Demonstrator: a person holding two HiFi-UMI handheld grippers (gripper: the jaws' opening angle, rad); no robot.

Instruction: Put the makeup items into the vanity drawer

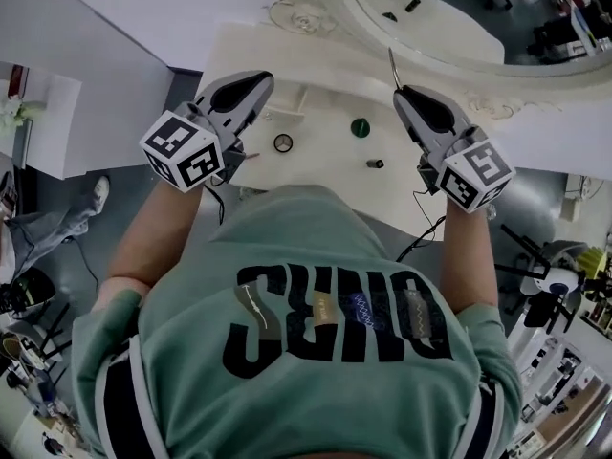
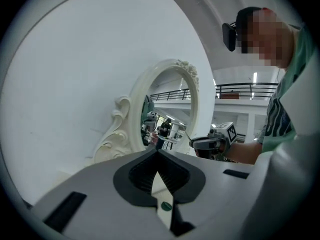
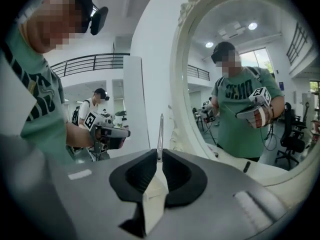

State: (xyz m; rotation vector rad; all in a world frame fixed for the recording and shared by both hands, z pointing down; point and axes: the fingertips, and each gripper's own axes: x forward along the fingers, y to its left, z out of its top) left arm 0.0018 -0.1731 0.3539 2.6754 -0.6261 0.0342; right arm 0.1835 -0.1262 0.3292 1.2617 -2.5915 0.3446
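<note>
Green shirt (image 1: 316, 285) of the person fills the foreground. Both tools are held above the white desk (image 1: 316, 172) before an oval mirror (image 1: 449, 27). Left tool (image 1: 260, 79): jaws together at the tips, nothing between them. Right tool (image 1: 400, 92): jaws clamped on a thin metal stick (image 1: 391, 65) that points upward. On the desk between the tools lie a green round item (image 1: 360, 127), a dark ring (image 1: 283, 142) and a small dark piece (image 1: 375, 163).
</note>
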